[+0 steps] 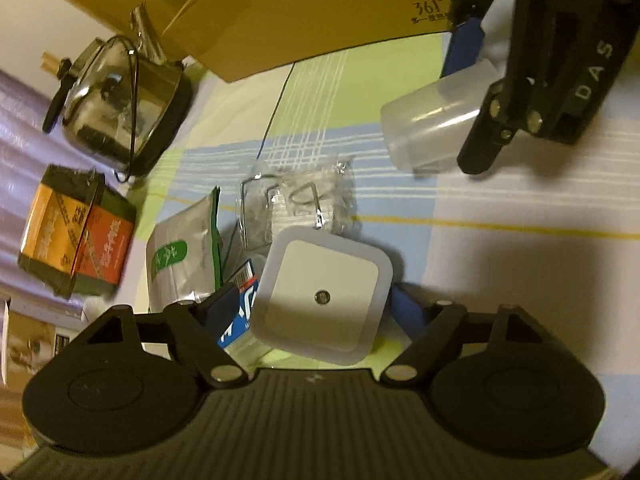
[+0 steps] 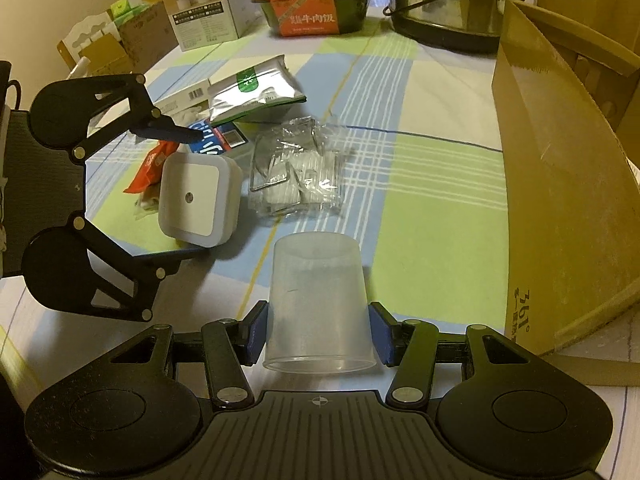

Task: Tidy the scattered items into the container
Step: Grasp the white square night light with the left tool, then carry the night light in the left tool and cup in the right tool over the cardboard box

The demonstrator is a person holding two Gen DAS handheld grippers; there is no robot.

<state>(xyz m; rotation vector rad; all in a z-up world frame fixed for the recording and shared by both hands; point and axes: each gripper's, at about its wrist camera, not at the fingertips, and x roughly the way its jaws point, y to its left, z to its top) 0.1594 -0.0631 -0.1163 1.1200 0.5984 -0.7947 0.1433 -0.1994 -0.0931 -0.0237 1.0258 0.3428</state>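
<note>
A white square night light (image 1: 320, 296) (image 2: 196, 200) lies on the checked tablecloth. My left gripper (image 1: 314, 308) (image 2: 194, 195) is open and straddles it, one blue pad close to its side and the other apart from it. My right gripper (image 2: 318, 332) (image 1: 470, 108) is shut on a translucent plastic cup (image 2: 316, 300) (image 1: 428, 124), its mouth toward the camera. The cardboard box (image 2: 560, 200) (image 1: 300, 20) stands at the table's right side, just beyond the cup.
A clear plastic packet (image 2: 296, 168) (image 1: 300, 204), a silver pouch with a green label (image 2: 256, 88) (image 1: 180, 256), a blue carton (image 2: 212, 136) (image 1: 240, 312) and a red wrapper (image 2: 148, 168) lie scattered. Behind stand an orange food box (image 2: 308, 0), a glass-lidded pot (image 2: 448, 0) and a white carton (image 2: 204, 4).
</note>
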